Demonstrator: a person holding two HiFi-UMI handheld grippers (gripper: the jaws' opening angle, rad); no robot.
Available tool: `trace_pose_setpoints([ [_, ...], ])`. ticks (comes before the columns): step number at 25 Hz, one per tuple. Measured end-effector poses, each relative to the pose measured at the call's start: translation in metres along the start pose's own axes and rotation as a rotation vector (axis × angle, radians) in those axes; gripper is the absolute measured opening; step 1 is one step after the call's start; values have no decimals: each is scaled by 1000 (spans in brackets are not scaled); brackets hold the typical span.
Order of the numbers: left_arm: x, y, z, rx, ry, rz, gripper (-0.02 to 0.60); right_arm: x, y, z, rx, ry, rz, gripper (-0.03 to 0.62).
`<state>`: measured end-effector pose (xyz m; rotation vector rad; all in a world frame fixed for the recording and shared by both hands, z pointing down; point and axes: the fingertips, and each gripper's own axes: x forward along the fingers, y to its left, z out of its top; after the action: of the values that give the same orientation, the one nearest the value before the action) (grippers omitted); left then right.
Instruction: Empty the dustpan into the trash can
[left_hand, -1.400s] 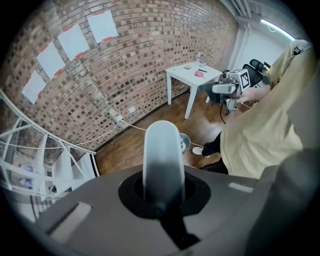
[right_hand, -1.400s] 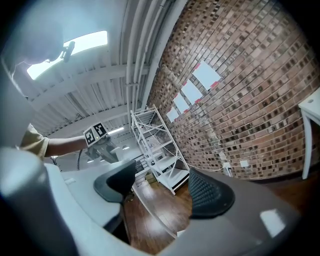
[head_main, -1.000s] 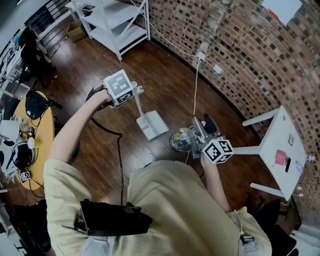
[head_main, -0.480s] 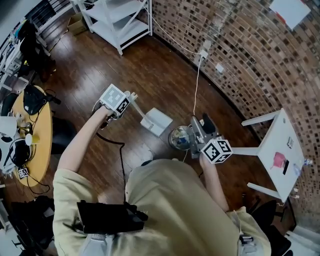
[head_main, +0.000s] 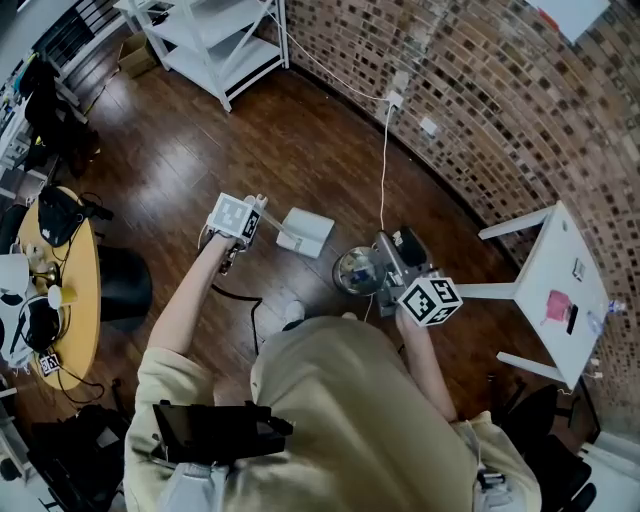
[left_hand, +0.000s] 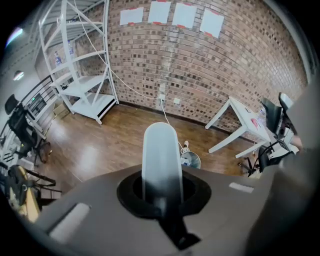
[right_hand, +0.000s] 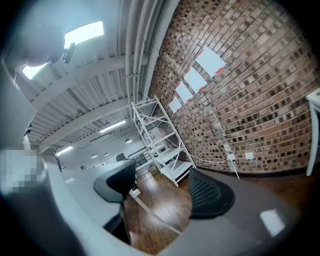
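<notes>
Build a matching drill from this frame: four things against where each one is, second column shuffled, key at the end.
Things
1. dustpan
2. trash can
3. white table
4. shelf rack

Places
A. top of the head view, next to the brick wall
B. handle gripped in the left claw
C. on the floor, just beside the right claw
D. right edge of the head view, near the brick wall

Pairs: 1-B, 2-C, 3-D, 4-A
</notes>
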<state>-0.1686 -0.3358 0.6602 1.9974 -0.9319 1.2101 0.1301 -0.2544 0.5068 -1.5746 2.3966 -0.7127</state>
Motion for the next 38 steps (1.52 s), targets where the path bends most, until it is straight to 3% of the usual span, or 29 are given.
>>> trace_pose_setpoints([
  [3, 18, 6, -12, -16, 9, 37, 0, -5, -5, -1, 4, -5, -22, 321],
  [9, 59, 19, -3, 54, -74, 136, 2, -9, -11, -2, 4, -15, -34, 321],
  [19, 114, 27, -25, 51, -75, 168, 2, -18, -16, -1, 1, -23, -71, 321],
  [24, 133, 25, -52, 27, -25, 150, 3, -31, -30, 5, 6, -31, -116, 321],
  [33, 142, 7, -88, 23, -13, 147, 8, -42, -32, -6, 18, -22, -125, 321],
  [35, 141, 3, -96, 34, -1, 139, 80, -44, -32, -7, 21, -24, -121, 321],
  [36, 138, 0, -98, 35, -8, 128, 88, -44, -32, -6, 21, -26, -117, 321],
  [38, 133, -12, -96, 2, -36, 70, 148, -44, -30, -5, 21, -31, -106, 321],
])
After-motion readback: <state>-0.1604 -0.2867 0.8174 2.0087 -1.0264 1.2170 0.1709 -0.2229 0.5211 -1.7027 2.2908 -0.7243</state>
